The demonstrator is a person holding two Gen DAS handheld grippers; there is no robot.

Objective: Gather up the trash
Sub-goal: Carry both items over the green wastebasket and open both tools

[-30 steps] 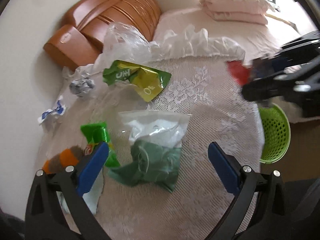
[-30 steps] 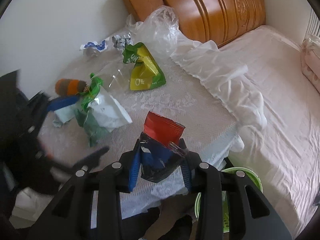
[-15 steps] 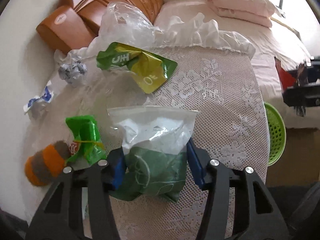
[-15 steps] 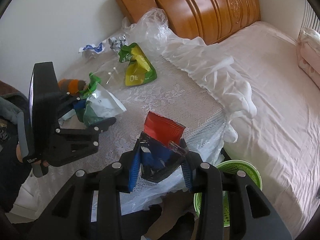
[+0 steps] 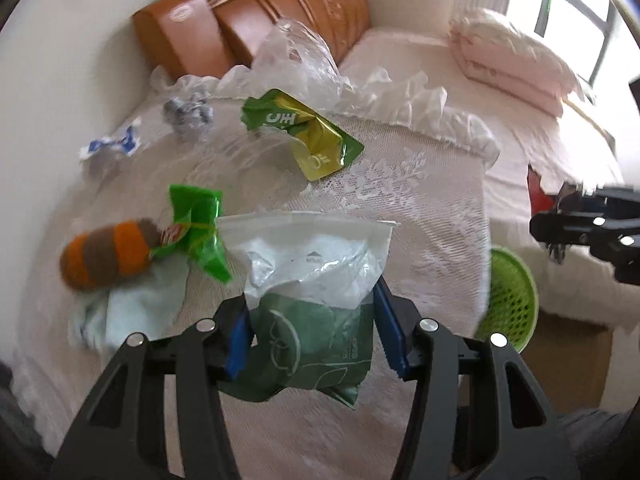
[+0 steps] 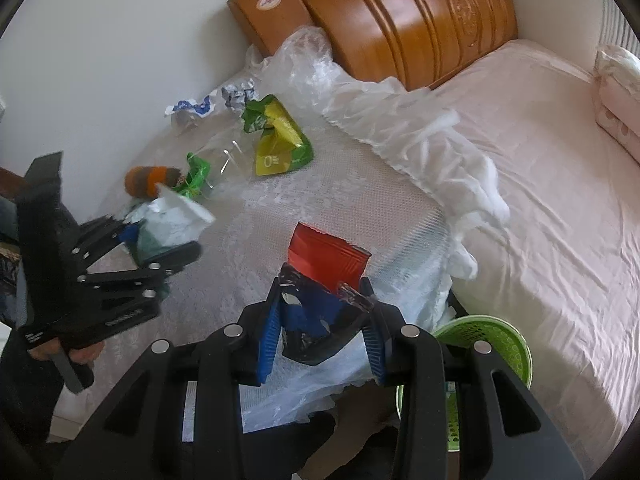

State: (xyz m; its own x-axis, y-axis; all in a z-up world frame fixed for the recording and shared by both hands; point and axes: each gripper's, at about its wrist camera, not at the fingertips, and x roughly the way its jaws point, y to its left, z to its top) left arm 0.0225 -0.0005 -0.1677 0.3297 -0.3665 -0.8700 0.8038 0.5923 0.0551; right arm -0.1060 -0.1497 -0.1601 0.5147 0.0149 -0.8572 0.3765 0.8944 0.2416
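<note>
A white lace cloth (image 5: 400,184) covers the bench, which stands against a pale wall (image 6: 120,40) beside a bed with a pink sheet (image 6: 560,160) and a carved wooden headboard (image 6: 420,20). A round green mesh basket (image 6: 496,344) sits low between bench and bed. On the lace lie a green-and-yellow foil pouch (image 5: 308,136), a crumpled bright green wrapper (image 5: 198,228), an orange-and-brown striped fuzzy toy (image 5: 108,254), a silver foil ball (image 5: 188,114) and a blue-and-white scrap (image 5: 112,146).

The left claw (image 5: 312,336) is clamped on a clear zip bag with dark green contents (image 5: 316,292). The right claw (image 6: 322,330) grips a red-and-blue snack packet (image 6: 324,280), held near the bench's edge, beside the basket.

The basket's near side is hidden behind the right claw; motion blurs the toy and the pale cloth (image 5: 132,308) under it.
</note>
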